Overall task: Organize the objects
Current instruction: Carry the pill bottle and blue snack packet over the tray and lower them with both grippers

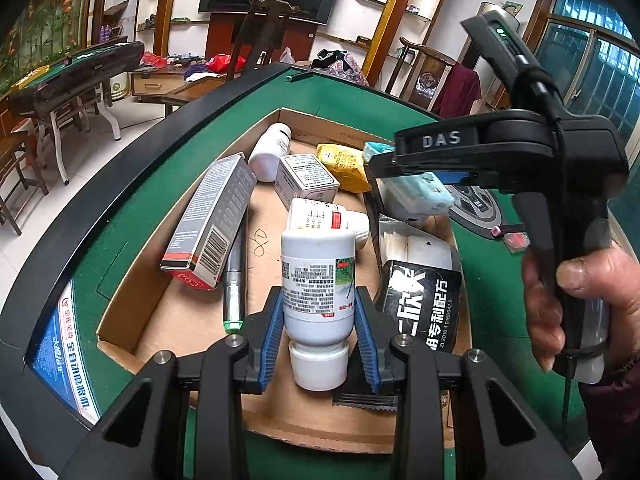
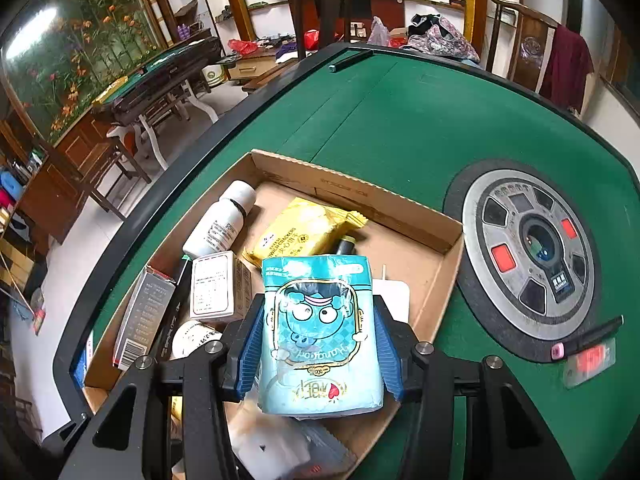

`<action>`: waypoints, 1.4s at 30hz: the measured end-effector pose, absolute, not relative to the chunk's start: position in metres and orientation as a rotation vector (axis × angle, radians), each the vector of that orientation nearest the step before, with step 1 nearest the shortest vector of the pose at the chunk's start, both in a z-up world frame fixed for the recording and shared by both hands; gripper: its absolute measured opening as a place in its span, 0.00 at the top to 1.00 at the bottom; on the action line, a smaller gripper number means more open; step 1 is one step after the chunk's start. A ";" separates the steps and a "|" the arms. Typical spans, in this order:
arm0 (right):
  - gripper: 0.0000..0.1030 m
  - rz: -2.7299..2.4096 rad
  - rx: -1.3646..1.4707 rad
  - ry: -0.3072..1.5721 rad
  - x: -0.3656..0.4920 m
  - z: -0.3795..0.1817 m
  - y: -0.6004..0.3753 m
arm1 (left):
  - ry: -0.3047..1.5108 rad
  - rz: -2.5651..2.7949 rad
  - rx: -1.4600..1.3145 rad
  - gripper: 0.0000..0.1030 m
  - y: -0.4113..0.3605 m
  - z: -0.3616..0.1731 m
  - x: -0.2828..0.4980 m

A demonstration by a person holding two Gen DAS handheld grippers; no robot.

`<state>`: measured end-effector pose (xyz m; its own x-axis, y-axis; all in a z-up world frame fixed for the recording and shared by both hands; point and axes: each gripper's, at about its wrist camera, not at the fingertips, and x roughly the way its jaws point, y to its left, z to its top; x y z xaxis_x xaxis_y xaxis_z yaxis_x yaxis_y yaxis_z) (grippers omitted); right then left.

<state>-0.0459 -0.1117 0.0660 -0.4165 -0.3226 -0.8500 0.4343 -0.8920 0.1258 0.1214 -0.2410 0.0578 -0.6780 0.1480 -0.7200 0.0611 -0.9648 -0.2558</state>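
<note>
A shallow cardboard box (image 1: pixel 132 312) (image 2: pixel 436 276) sits on the green mahjong table. My left gripper (image 1: pixel 318 320) is shut on a white medicine bottle (image 1: pixel 318 280), cap toward the camera, held over the box. My right gripper (image 2: pixel 318 344) is shut on a teal tissue pack with a cartoon face (image 2: pixel 320 336), held above the box's right side; the gripper (image 1: pixel 404 168) and the pack (image 1: pixel 420 192) also show in the left wrist view. Inside the box lie a grey carton (image 1: pixel 212 216), another white bottle (image 1: pixel 270 148), a small white box (image 1: pixel 306 178), a yellow packet (image 1: pixel 346 166) and a black packet (image 1: pixel 420 300).
The table's round metal centre console (image 2: pixel 528 252) lies right of the box, with a pink-tipped item (image 2: pixel 584 340) beside it. A black raised rim (image 1: pixel 120 176) edges the table. A green-tipped pen (image 1: pixel 234 288) lies in the box. Chairs and another table stand beyond.
</note>
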 end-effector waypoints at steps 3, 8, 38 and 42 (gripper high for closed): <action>0.47 -2.310 1.363 0.169 -0.048 0.063 -0.115 | -0.406 2.802 -1.238 0.68 -0.240 0.059 0.121; 0.47 -2.310 1.373 0.173 -0.052 0.060 -0.117 | -0.408 2.802 -1.237 0.68 -0.240 0.059 0.121; 0.39 -2.341 1.374 0.201 -0.066 0.048 -0.135 | -0.406 2.780 -1.261 0.54 -0.233 0.050 0.110; 0.26 -2.343 1.344 0.141 -0.064 0.054 -0.127 | -0.404 2.779 -1.235 0.34 -0.228 0.054 0.112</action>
